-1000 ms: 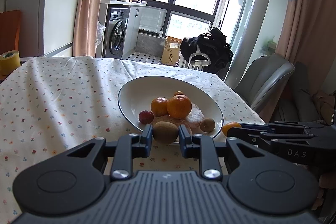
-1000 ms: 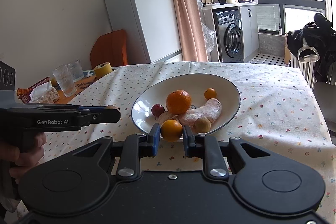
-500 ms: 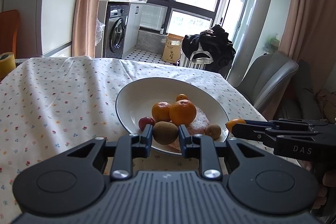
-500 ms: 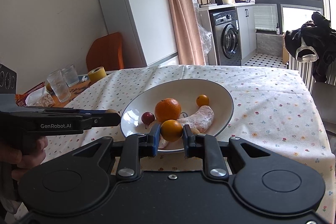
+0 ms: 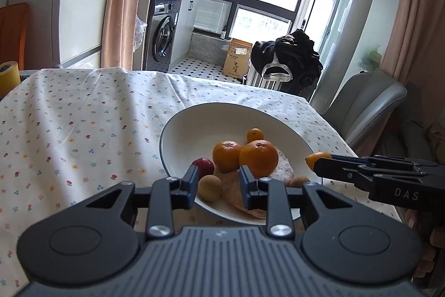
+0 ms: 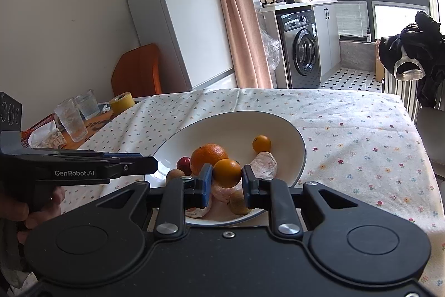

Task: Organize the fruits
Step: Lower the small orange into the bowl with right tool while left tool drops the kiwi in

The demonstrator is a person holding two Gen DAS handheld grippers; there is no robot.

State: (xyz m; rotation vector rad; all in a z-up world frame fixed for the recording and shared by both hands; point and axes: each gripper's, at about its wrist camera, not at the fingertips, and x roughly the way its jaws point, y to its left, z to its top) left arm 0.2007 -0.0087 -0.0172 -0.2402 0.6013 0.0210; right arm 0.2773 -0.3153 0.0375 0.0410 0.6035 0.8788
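A white plate (image 5: 208,124) on the flowered tablecloth holds two oranges (image 5: 258,162), a small orange (image 5: 255,135), a red fruit (image 5: 204,164), a pale pink piece (image 5: 283,169) and a kiwi (image 5: 297,181). My left gripper (image 5: 219,181) is open over the plate's near rim. A second kiwi (image 5: 210,188) lies on the plate below its fingers, apart from the right finger. My right gripper (image 6: 226,177) is shut on a small orange (image 6: 226,173) above the plate (image 6: 236,127). From the left wrist view it shows at the right (image 5: 319,160).
Two glasses (image 6: 71,120), a yellow tape roll (image 6: 122,103) and a red basket stand at the table's far left. A grey chair (image 5: 361,105) is beside the table's right edge. A person's hand (image 6: 30,210) holds the left gripper (image 6: 150,164).
Both grippers moved forward over the plate. The left gripper opened and its kiwi now lies on the plate. The right gripper still holds the small orange.
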